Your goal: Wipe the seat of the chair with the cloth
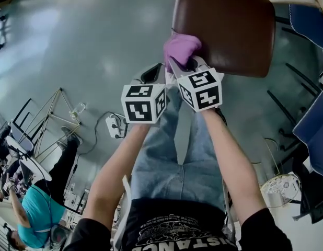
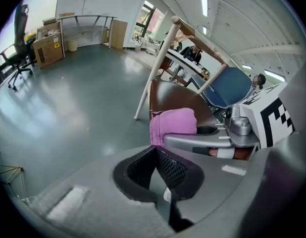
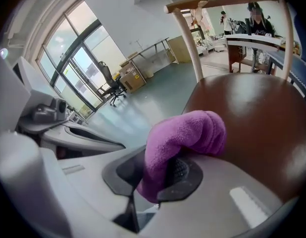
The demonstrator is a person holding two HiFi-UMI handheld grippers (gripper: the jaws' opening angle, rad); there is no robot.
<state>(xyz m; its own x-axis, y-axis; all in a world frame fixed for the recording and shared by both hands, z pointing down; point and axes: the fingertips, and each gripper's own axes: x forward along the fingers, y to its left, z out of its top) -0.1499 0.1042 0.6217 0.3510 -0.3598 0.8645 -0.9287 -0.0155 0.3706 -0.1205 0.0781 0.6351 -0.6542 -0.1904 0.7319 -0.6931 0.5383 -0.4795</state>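
The chair's brown seat (image 1: pixel 229 25) fills the top of the head view, with pale wooden legs. A purple cloth (image 1: pixel 181 46) is bunched on the seat's near left corner. My right gripper (image 1: pixel 185 64) is shut on the cloth, which hangs folded over its jaws (image 3: pixel 185 133) above the seat (image 3: pixel 252 118). My left gripper (image 1: pixel 151 75) hovers just left of it, off the seat edge, shut with nothing between its pads. From the left gripper view (image 2: pixel 155 150) the cloth (image 2: pixel 173 125) and the seat (image 2: pixel 168 95) lie ahead and to the right.
Blue chairs (image 1: pixel 308 9) (image 1: pixel 315 135) stand at the right. A power strip with cables (image 1: pixel 115 125) and a metal frame (image 1: pixel 52 114) lie on the grey floor at left. A person in a teal shirt (image 1: pixel 38 208) is at lower left. My own legs are below the grippers.
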